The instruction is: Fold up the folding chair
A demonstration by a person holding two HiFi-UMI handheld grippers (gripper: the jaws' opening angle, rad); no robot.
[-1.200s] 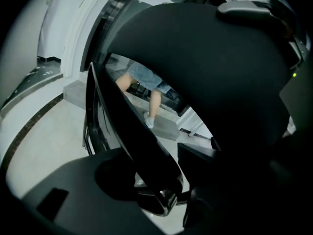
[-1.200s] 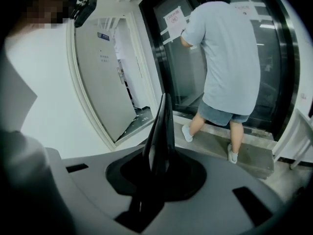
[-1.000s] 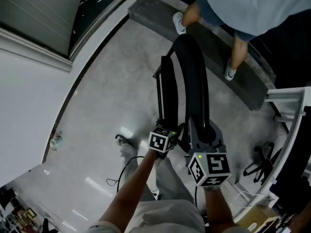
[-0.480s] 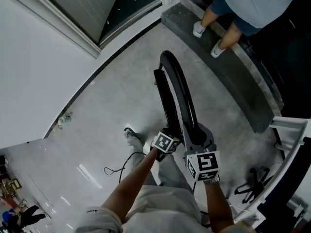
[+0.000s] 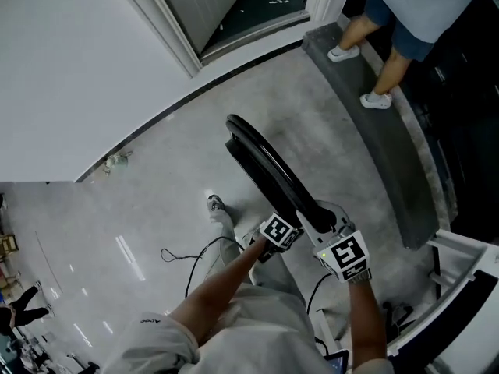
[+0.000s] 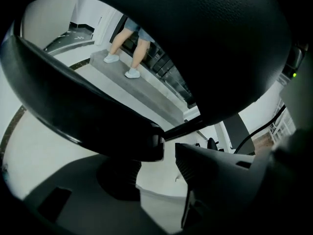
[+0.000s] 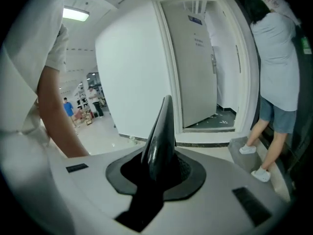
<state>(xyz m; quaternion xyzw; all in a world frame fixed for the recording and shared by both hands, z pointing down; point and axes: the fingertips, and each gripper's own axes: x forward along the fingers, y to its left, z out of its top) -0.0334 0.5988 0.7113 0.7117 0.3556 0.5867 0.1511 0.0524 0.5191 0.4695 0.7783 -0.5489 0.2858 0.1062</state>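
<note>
The black folding chair [image 5: 269, 170] is folded flat and stands on edge, running from my hands toward the upper left in the head view. My right gripper [image 5: 343, 255] is shut on its thin black edge [image 7: 161, 131], which rises from between the jaws [image 7: 156, 175]. At the chair's near left side is my left gripper [image 5: 279, 231]. In the left gripper view a thick black bar of the chair [image 6: 98, 126] lies against one finger. A strip of floor shows between that bar and the other finger [image 6: 205, 165], so this gripper [image 6: 168, 153] reads as open.
A person stands on a grey raised step [image 5: 390, 154] at the upper right, shoes [image 5: 376, 100] on it. A white wall and a doorway [image 5: 242, 6] lie ahead. On the floor are a cable [image 5: 187, 259], my shoe [image 5: 216, 206] and litter [image 5: 117, 160]. A white frame [image 5: 460, 263] stands at the lower right.
The chair has swung from pointing straight up the head view to leaning up-left, both grippers moving with it. The wall and doorway have come into view as I turned.
</note>
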